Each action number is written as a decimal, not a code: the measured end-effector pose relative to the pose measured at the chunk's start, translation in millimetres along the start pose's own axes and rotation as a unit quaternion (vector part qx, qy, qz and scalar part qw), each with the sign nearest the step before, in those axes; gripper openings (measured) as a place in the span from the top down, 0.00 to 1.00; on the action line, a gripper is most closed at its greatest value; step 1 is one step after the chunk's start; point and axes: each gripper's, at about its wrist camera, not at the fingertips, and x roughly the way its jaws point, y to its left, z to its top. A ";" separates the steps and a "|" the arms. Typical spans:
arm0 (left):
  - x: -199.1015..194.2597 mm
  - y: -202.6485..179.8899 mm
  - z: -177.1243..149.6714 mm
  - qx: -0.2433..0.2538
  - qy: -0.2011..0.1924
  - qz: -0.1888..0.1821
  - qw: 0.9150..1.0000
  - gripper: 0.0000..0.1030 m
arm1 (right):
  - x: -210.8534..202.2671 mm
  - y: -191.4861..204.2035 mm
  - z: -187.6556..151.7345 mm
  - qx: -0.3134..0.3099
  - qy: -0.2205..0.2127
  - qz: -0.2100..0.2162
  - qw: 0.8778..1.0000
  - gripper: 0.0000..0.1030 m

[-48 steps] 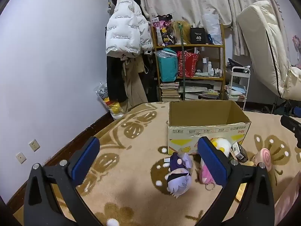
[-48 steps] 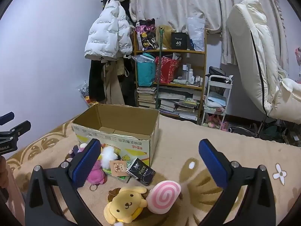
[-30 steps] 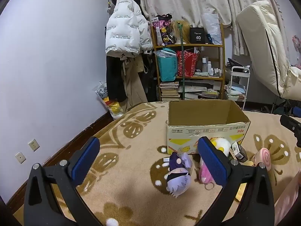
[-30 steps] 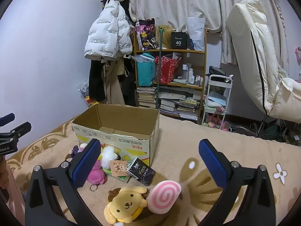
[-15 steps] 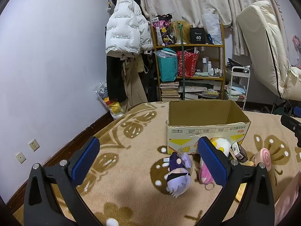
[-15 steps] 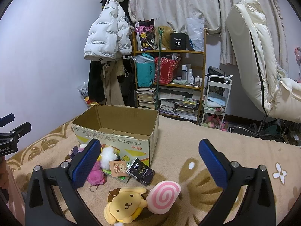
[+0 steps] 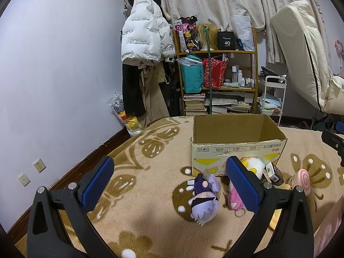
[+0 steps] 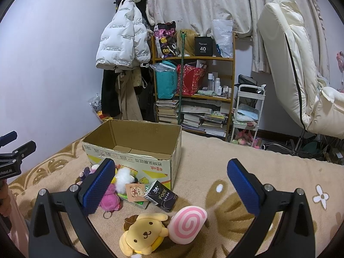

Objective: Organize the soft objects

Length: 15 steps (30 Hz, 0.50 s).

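An empty open cardboard box (image 7: 236, 148) (image 8: 137, 150) stands on the patterned blanket. In front of it lie soft toys: a purple-haired doll (image 7: 204, 197), a pink plush (image 7: 234, 200) (image 8: 108, 197), a white fluffy plush (image 7: 254, 165) (image 8: 123, 177), a yellow dog plush (image 8: 144, 232) and a pink swirl plush (image 8: 187, 223) (image 7: 302, 181). My left gripper (image 7: 169, 183) is open above the blanket, the doll just beyond its right finger. My right gripper (image 8: 171, 186) is open over the dog and swirl plush. Neither holds anything.
A black tissue pack (image 8: 161, 195) and a bear card (image 8: 134, 192) lie by the box. Behind stand a cluttered shelf (image 8: 193, 90), hanging coats (image 7: 142, 49), a white cart (image 8: 247, 111) and a cream recliner (image 8: 301, 75). The wall (image 7: 53, 75) runs along the left.
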 end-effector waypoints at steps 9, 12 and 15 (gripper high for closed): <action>-1.5 0.7 -0.8 0.001 0.002 0.002 1.000 0.01 | 2.0 0.5 0.1 0.001 0.000 0.000 1.000 0.00; -1.3 1.3 -0.7 0.001 0.001 0.001 1.000 0.01 | 1.0 0.1 1.2 0.000 0.001 0.001 1.000 0.00; -0.8 1.1 -0.8 0.001 0.002 0.002 1.000 0.01 | 1.2 0.8 1.6 0.001 0.001 0.001 1.000 0.00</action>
